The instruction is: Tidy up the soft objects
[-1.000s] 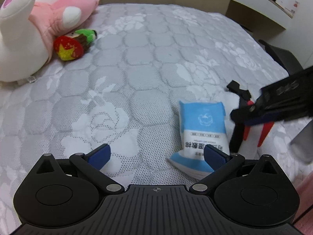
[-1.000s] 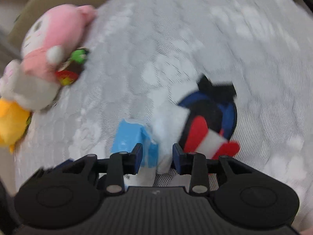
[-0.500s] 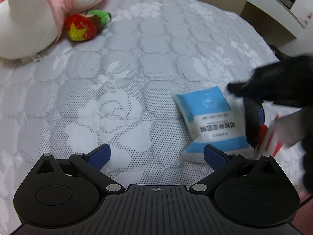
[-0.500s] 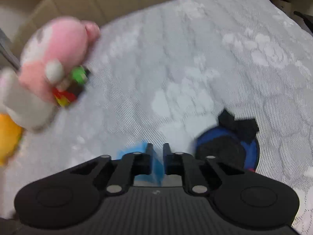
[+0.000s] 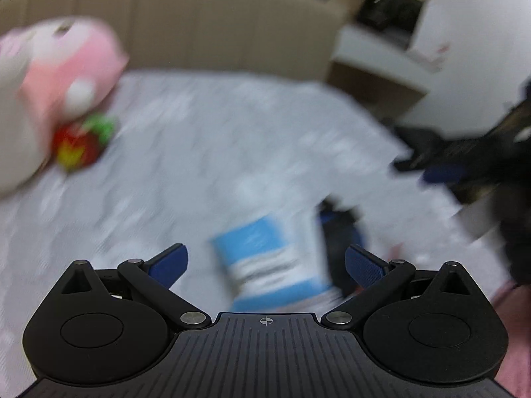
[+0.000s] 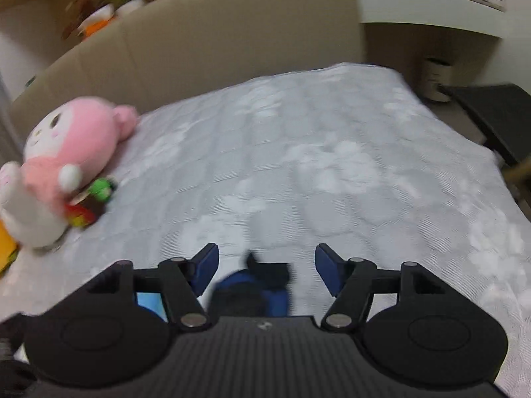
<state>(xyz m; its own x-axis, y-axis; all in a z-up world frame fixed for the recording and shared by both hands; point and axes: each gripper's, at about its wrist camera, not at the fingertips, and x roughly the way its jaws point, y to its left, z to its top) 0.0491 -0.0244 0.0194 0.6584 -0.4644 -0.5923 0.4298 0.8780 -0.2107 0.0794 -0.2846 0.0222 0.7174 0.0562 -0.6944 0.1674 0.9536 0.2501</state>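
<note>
2 grippers hang over the bed with nothing held. The left gripper (image 5: 265,262) has its fingers wide; just ahead lies the blue-and-white packet (image 5: 268,262), with a dark blue-and-black soft toy (image 5: 341,232) touching its right side. The right gripper (image 6: 267,265) is spread too, above that toy. Farther left on the quilted bedspread (image 6: 315,165) lies a pink plush (image 6: 69,139) against a small red-and-green toy (image 6: 89,204). The left view is blurred.

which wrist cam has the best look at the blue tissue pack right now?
Left wrist: the blue tissue pack lies whole between its open fingers, though motion-blurred. Right wrist shows only a blue sliver behind its own linkage.
</note>
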